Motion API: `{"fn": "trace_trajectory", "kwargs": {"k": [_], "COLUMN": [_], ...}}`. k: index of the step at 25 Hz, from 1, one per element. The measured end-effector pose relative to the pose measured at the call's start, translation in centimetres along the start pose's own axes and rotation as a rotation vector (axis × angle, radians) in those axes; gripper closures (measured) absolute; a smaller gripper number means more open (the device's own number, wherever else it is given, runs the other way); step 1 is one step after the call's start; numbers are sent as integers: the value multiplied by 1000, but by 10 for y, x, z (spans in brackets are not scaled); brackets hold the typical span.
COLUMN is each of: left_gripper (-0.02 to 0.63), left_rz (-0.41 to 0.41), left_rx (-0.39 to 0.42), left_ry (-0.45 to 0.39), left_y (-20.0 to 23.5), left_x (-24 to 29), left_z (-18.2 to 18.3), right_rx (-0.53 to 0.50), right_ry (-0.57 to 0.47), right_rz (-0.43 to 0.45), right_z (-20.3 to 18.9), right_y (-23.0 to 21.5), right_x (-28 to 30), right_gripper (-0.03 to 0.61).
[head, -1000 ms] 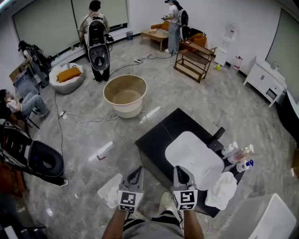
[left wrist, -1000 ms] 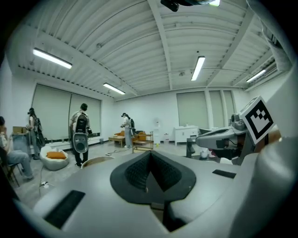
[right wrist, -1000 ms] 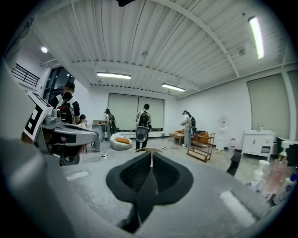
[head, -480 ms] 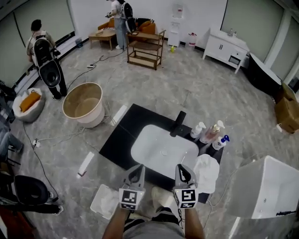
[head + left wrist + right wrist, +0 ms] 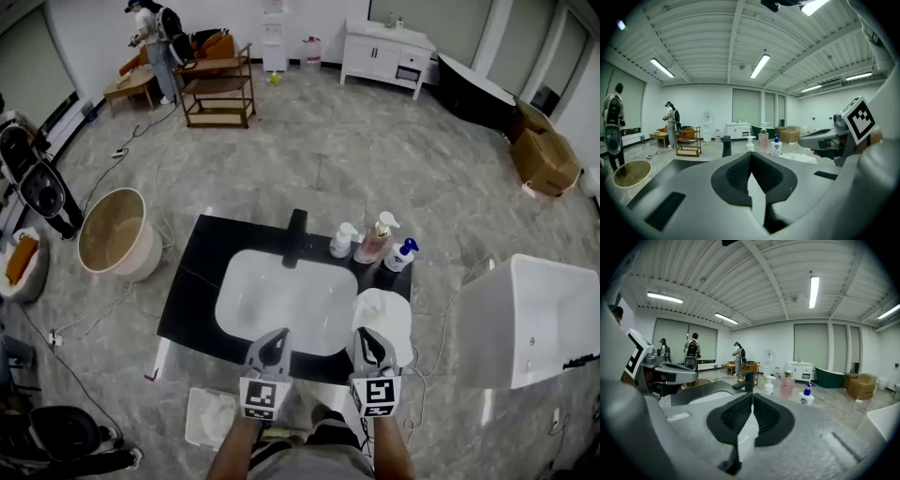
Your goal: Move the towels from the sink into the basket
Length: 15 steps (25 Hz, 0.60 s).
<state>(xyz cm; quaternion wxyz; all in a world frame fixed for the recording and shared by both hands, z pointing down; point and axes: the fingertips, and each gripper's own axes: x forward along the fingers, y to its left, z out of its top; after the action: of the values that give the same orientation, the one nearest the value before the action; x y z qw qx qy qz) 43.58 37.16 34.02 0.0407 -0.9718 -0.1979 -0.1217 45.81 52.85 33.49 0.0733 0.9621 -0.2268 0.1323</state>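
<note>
Towel [image 5: 386, 314]: white heap on our desk's [image 5: 192, 281] front right corner, just right of the sink [image 5: 281, 295].
Basket [image 5: 141, 261]: on the floor, left of the desk.
Jaws: our left gripper [image 5: 277, 336] and right gripper [image 5: 364, 335] both clenched, nothing between.

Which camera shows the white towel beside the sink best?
The head view: the towel is seen from above on the counter beside the sink. The left gripper view shows a low sliver; in the right gripper view I can't find it.
</note>
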Motion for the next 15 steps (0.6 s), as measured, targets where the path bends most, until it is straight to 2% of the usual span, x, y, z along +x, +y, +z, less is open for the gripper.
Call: {"fn": "trace_trajectory", "kwargs": {"k": [5, 8, 12, 15], "left_gripper": [604, 604, 604, 604], "left_rz": [-93, -136, -159, -162], "left_rx": [8, 16, 19, 20], "left_ry": [22, 36, 57, 79], "left_y": [-32, -48, -57, -57], "left_x": [32, 44, 52, 56], "left_z": [-11, -17, -24, -33], "right_rx": [37, 71, 98, 95], "right_ry": [35, 68, 140, 171], "right_rz": [-98, -132, -117, -124], "right_z": [-27, -46, -73, -90], "right_y": [-38, -53, -58, -60], "right_x": [-12, -16, -12, -7], "right_gripper": [564, 454, 217, 113]}}
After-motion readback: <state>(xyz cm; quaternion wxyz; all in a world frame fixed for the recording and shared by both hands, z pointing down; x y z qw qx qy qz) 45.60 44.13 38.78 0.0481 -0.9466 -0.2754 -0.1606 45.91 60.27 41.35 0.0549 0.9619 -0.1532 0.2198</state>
